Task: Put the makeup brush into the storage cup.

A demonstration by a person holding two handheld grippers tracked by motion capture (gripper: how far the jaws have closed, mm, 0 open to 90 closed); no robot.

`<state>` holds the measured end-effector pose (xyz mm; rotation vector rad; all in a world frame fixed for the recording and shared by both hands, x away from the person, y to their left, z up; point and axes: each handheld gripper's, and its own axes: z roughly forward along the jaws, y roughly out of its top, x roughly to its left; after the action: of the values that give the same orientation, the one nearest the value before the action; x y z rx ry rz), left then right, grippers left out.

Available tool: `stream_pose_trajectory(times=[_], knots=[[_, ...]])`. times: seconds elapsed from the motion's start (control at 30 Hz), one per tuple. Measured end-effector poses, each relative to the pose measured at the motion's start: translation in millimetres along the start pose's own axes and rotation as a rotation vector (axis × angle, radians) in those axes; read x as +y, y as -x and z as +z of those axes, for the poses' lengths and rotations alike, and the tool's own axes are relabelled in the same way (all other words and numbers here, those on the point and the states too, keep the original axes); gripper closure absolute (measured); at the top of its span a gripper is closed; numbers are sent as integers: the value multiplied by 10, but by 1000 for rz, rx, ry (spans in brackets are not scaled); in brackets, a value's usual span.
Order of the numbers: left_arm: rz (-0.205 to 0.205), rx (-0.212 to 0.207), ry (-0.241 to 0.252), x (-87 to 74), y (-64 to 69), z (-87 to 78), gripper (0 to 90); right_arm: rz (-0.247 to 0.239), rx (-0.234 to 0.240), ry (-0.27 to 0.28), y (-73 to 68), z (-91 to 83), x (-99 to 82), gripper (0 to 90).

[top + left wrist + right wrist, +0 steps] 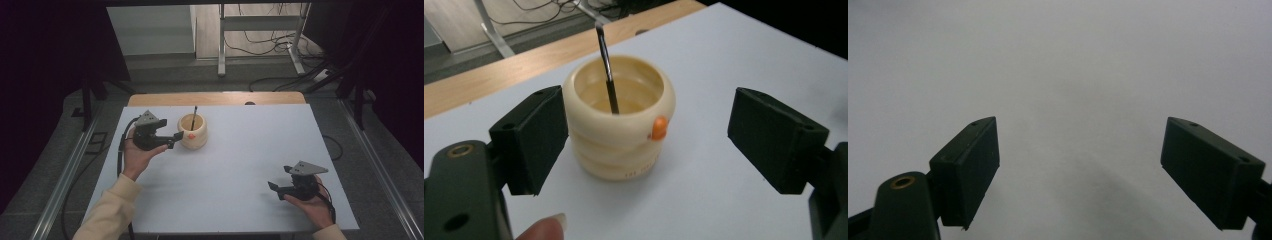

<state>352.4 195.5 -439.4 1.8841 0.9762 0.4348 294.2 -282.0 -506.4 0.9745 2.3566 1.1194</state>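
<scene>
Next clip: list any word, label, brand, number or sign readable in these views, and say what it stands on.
No text can be read for certain.
Cream ribbed cup: a short line of dark characters near its base in the left gripper view, too small and blurred to read.
Left gripper, right gripper, white table sheet, dark stick standing in the cup: no markings visible.

A cream ribbed cup (193, 131) stands upright on the white table (240, 170), a thin black stick (607, 67) leaning inside.
</scene>
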Motion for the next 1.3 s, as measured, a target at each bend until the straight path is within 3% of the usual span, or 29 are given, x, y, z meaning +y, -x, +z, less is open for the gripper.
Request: stream_pose_trajectory(times=[0.2,0.43,0.77,1.1,1.3], knots=[[-1,-2,-8,-161,62,-73,165,24,-9,9,32,-26,-18,160],[-15,-1,-33,-515,163,-211,164,22,-15,4,33,-33,-32,160],[-51,18,-48,-920,170,-356,166,21,-22,-10,47,-16,-46,159],[-38,49,-98,-1151,258,-464,164,30,-22,-11,73,-14,-63,158],[-43,63,-98,-1209,270,-492,164,26,-20,-1,76,-16,-56,158]])
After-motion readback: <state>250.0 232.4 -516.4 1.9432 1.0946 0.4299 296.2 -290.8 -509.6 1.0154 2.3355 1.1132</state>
